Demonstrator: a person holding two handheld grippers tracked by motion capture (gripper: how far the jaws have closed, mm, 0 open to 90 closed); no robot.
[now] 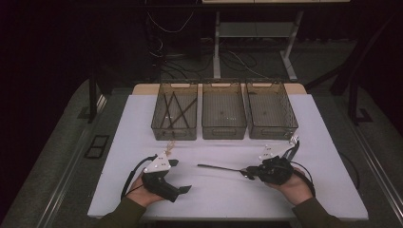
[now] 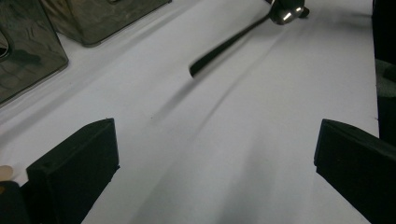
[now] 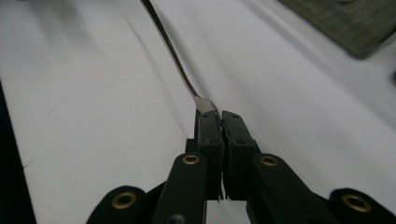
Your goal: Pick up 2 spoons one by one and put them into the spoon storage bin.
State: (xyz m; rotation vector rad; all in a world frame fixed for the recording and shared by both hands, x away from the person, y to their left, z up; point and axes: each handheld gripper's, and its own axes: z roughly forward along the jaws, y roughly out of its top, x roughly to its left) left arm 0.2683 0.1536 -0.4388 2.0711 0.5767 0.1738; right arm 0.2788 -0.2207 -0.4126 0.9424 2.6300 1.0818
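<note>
White worktop [image 1: 214, 190]: right claw [image 3: 220, 116] clamps a fork [image 3: 175, 60] by its head; left claw [image 2: 210, 154], beside the fork's handle, gapes apart.

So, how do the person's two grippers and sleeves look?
Both the left gripper and the right gripper are black, each with a grey three-cornered plate on top and a black cable trailing. Brass-coloured rivets mark the right gripper's jaws. The sleeves are dark olive.

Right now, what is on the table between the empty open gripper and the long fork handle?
Nothing: bare white table lies between the left gripper and the fork, seen in the left gripper view.
</note>
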